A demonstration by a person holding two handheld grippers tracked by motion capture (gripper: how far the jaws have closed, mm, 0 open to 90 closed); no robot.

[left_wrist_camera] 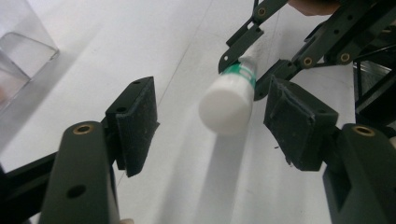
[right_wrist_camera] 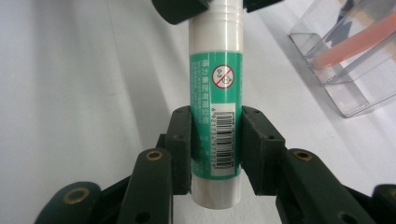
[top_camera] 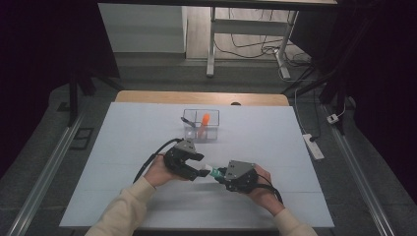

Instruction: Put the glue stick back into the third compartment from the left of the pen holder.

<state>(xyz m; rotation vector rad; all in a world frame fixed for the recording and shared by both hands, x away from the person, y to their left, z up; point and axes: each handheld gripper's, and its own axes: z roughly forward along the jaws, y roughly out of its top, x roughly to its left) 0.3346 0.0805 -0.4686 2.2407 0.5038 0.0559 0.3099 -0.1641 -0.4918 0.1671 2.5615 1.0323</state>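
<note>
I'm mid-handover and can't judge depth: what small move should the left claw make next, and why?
Probably close the left claw on the cap of the glue stick. The right claw already clamps the stick's green body, and the white cap end sits between the left claw's open pads, not yet touched.

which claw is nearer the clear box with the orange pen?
Left. The left claw sits just in front of the clear box; the right claw, shut on the glue stick, is farther out to the right.

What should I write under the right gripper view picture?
Right gripper clamps a green-labelled glue stick beside a clear box.
</note>
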